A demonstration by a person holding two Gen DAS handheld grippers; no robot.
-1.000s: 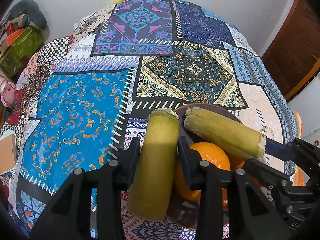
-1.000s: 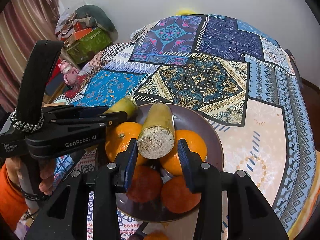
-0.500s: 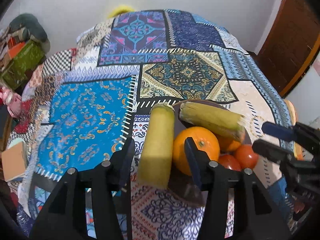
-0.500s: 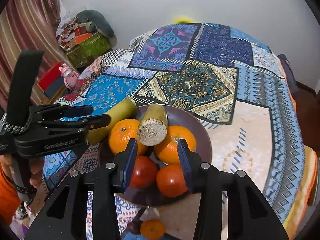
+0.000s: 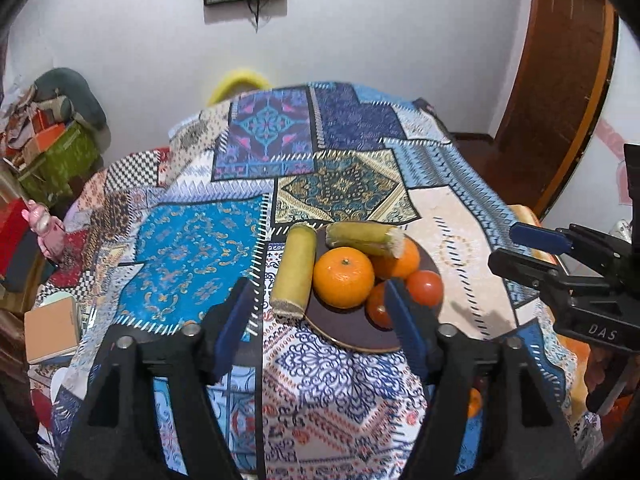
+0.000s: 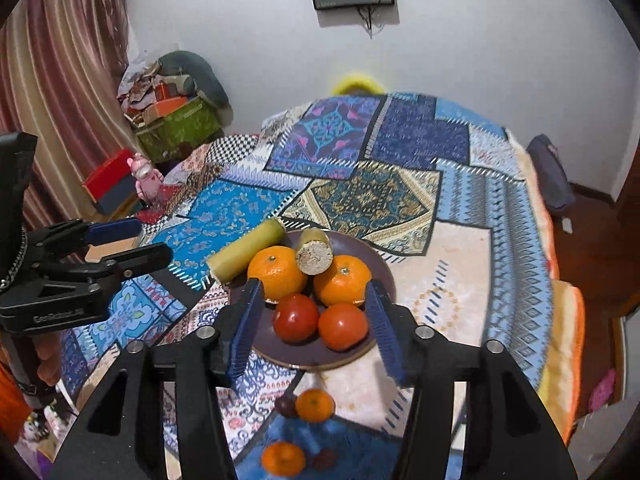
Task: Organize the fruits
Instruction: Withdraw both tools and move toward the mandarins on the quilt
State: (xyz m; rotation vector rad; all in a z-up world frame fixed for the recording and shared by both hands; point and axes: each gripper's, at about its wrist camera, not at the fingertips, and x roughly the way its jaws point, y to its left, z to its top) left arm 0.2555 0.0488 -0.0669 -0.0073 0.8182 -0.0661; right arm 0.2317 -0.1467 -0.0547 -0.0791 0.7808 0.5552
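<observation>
A dark brown plate (image 6: 370, 256) (image 5: 360, 338) on the patchwork cloth holds two oranges (image 6: 277, 274) (image 6: 342, 280), two tomatoes (image 6: 296, 317) (image 6: 343, 326) and a sugarcane piece (image 6: 314, 254) lying across the oranges. A second sugarcane piece (image 6: 246, 254) (image 5: 294, 268) leans on the plate's left rim. My left gripper (image 5: 320, 320) is open and empty, pulled back from the plate; it also shows in the right wrist view (image 6: 132, 242). My right gripper (image 6: 314, 330) is open and empty, back from the plate; it also shows in the left wrist view (image 5: 524, 250).
Two small oranges (image 6: 314, 404) (image 6: 282, 458) and two dark round fruits (image 6: 286, 406) (image 6: 324, 458) lie near the table's front edge below my right gripper. A pink toy (image 6: 146, 180), boxes and clutter stand left of the table. A wooden door (image 5: 560, 92) is at the right.
Both grippers have let go of their sugarcane pieces, opened wide and drawn back and up from the plate. One piece stays across the oranges, the other against the plate's rim.
</observation>
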